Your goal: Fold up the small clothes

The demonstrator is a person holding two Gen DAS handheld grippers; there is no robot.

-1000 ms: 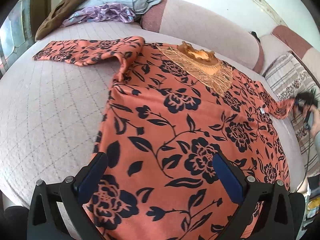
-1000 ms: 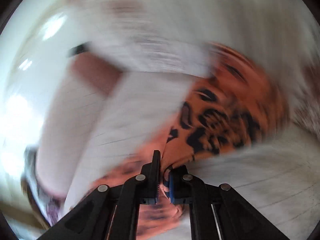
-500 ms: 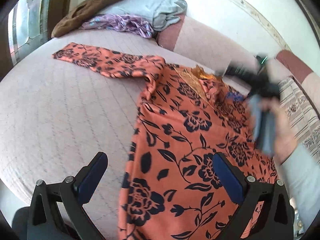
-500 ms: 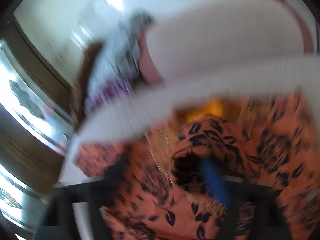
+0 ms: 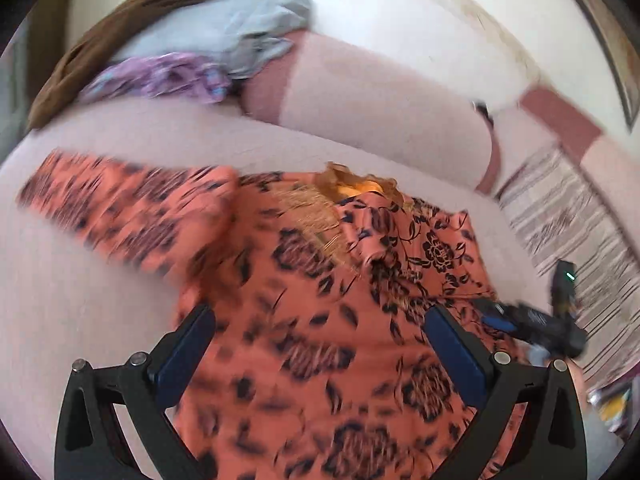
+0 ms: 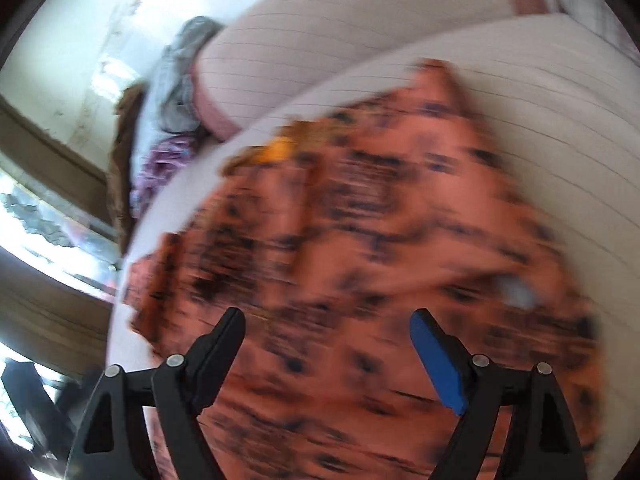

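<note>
An orange top with black flowers (image 5: 320, 320) lies flat on a pale quilted bed (image 5: 80, 280). Its right sleeve (image 5: 420, 248) is folded in over the chest, next to the gold collar (image 5: 352, 184). Its left sleeve (image 5: 120, 204) stretches out to the left. My left gripper (image 5: 320, 344) is open and empty above the top's lower body. My right gripper (image 6: 328, 344) is open and empty above the top (image 6: 360, 260), which is blurred there; it also shows in the left wrist view (image 5: 536, 320) at the top's right edge.
A heap of brown, grey and purple clothes (image 5: 180, 60) lies at the back left of the bed. A pink bolster (image 5: 380, 108) runs along the wall. A striped cushion (image 5: 568, 232) sits at the right. A window (image 6: 48, 248) is at the left.
My right gripper carried the right sleeve over the chest, opened and let it go, then drew back to the right. My left gripper stayed open and shifted over the top.
</note>
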